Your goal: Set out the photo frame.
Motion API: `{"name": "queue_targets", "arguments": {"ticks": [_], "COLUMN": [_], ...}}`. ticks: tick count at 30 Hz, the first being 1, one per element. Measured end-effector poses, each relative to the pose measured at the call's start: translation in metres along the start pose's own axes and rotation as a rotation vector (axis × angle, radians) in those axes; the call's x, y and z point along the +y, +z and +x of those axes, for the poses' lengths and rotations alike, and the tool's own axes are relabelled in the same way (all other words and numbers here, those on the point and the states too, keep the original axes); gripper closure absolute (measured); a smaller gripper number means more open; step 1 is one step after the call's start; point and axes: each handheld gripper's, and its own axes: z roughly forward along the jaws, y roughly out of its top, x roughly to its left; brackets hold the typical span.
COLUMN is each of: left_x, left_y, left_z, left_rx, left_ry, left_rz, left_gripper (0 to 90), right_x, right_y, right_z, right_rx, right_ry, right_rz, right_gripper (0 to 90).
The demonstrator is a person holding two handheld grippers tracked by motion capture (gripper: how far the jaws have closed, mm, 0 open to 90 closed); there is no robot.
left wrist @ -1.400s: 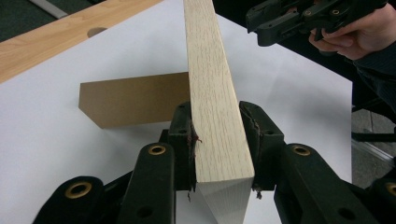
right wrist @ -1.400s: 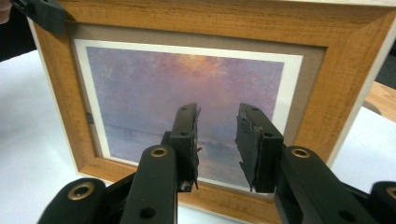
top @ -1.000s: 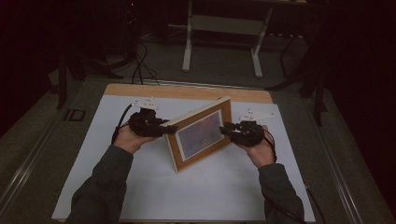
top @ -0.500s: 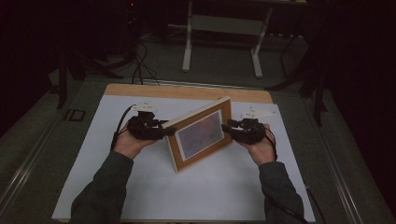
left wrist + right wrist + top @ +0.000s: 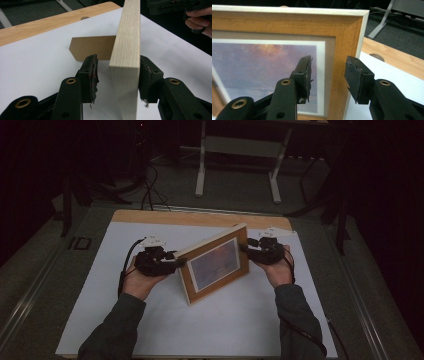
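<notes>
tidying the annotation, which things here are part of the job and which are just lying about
In the job:
picture frame, standing on the white sheet
left claw, jaws astride its edge with a gap
right claw, open at the other side

Lying about:
table legs beyond
floor cables

Room is dark, light falling mostly on the desk (image 5: 150, 217) w/ its wooden top and white sheet (image 5: 240, 325) over it. Grey carpet floor (image 5: 240, 185) beyond (dim toward the edges). A white metal stand (image 5: 237, 145) sits at the back; black cables (image 5: 150, 185) trail across the floor nr. the desk's far left corner.
</notes>
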Motion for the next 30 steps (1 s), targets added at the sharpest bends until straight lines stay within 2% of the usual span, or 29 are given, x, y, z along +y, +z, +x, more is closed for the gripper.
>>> {"name": "queue_targets", "arguments": {"ticks": [8,13,17,19,23,30], "left_x": [-0.010,-0.015,-0.016,-0.016,-0.016,-0.010], "left_y": [0.004,0.008,0.009,0.009,0.011,0.013], "left_z": [-0.008,-0.010,-0.011,-0.012,-0.012,-0.013], "left_rx": [0.035,0.043,0.044,0.050,0.039,0.038], "left_ry": [-0.002,0.000,0.004,0.008,0.016,0.035], "left_rz": [0.014,0.023,0.024,0.024,0.028,0.041], "left_gripper": [56.2,57.0,58.8,59.2,61.8,64.3], "right_x": [0.005,0.008,0.009,0.010,0.011,0.014], "right_y": [0.009,0.013,0.016,0.019,0.022,0.025], "right_z": [-0.008,-0.016,-0.019,-0.021,-0.024,-0.028], "right_rx": [-0.025,-0.015,0.005,0.030,0.056,0.110], "right_ry": [0.006,0.025,0.029,0.024,0.021,-0.007], "right_rz": [-0.010,-0.014,-0.015,-0.010,-0.009,-0.001], "right_gripper": [50.1,51.2,50.9,50.0,46.5,40.3]}}
